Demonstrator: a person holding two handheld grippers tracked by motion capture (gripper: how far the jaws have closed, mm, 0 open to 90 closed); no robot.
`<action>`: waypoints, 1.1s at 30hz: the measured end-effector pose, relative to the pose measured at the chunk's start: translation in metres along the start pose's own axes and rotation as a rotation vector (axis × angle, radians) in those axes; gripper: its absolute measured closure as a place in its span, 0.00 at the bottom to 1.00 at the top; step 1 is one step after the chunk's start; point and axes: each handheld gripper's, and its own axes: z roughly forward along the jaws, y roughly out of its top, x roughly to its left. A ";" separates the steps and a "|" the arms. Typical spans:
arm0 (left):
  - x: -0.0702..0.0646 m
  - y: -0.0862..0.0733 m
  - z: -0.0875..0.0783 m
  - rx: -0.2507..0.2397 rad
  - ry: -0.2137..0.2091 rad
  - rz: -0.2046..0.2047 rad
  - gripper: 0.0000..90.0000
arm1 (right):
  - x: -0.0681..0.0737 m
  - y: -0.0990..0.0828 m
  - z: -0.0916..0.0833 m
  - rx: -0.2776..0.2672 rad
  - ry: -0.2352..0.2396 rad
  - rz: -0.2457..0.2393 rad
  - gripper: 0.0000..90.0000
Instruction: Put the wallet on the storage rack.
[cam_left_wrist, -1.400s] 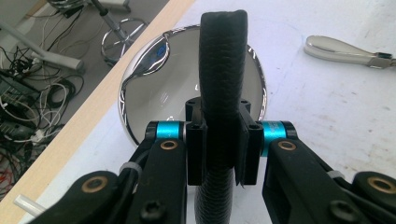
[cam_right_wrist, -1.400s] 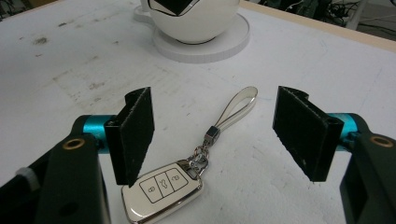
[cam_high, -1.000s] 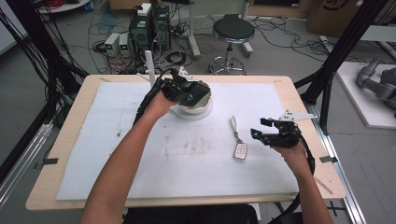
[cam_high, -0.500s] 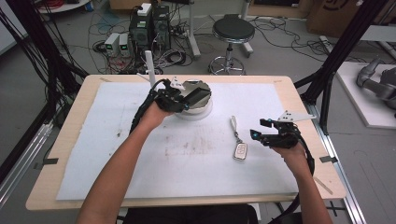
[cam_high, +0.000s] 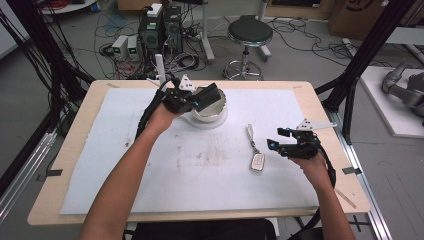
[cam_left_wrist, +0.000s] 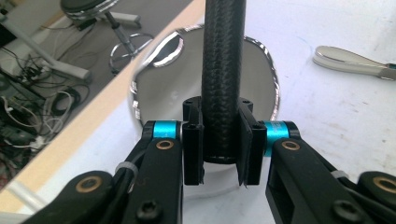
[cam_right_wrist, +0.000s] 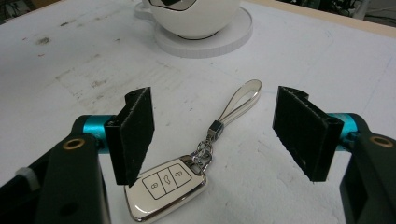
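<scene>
The left gripper (cam_left_wrist: 223, 156), jaws just closing, clamps the black textured handle (cam_left_wrist: 223, 70) of the shiny steel pot (cam_high: 210, 107) at the table's far centre. Rigid, probably weighty, slippery-walled: hold the handle. The right gripper (cam_right_wrist: 224, 135) stands open over the white key fob (cam_right_wrist: 163, 189).

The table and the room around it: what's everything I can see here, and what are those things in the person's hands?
Pot: one, shiny silver, far middle of the table, on a round white coaster.
Pot handle: one, black, pinched between the left jaws.
Car key: one, white and silver with a loop strap, right of centre.
Sheet: one, white, covering the wooden table.
Stool: one, black seat, on the floor beyond the table.
Computer boxes: several, dark, among floor cables.
Left hand-held gripper: black, shut on the handle.
Right hand-held gripper: black, open above the key.
</scene>
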 end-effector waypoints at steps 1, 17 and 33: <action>0.002 0.002 -0.001 0.001 0.001 0.014 0.84 | 0.000 0.000 0.000 -0.001 0.001 0.000 0.33; 0.011 0.014 0.012 0.059 -0.071 0.215 0.85 | -0.002 -0.001 0.001 -0.004 0.007 0.007 0.33; 0.016 0.010 0.027 0.088 -0.078 0.305 0.85 | -0.005 -0.003 -0.001 -0.001 0.003 0.021 0.33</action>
